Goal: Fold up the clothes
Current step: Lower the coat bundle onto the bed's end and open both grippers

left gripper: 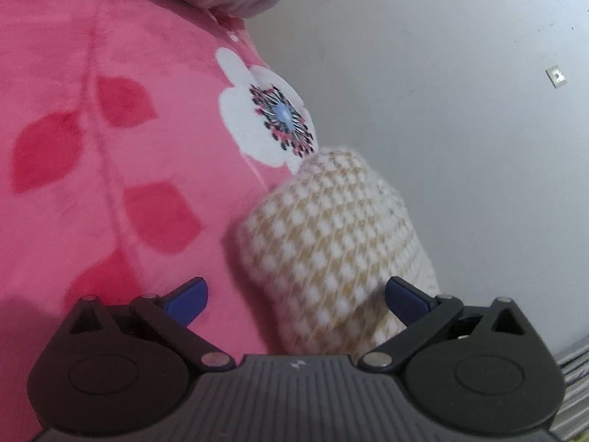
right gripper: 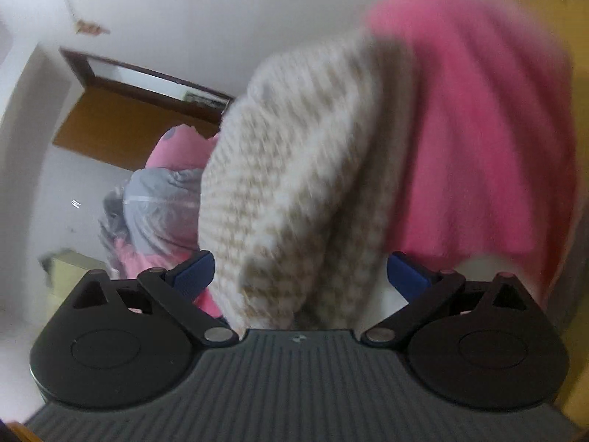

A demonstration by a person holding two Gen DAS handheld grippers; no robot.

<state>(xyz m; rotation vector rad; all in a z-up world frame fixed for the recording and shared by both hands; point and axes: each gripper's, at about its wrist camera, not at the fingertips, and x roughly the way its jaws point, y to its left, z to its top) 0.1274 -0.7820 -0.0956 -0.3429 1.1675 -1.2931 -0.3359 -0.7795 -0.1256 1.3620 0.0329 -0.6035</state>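
While both jaws stand wide, a checked knit garment [left gripper: 324, 243] lies between them.
Left hand-held gripper [left gripper: 296, 300] and right hand-held gripper [right gripper: 300, 276] grip nothing; it rests against a pink floral blanket [left gripper: 110, 129].

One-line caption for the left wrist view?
Left gripper, fingers wide apart around a cream checked knit garment lying on a pink floral blanket.

Checked knit garment [left gripper: 324, 243] between spread left hand-held gripper [left gripper: 296, 296] pads, on pink blanket [left gripper: 92, 147].
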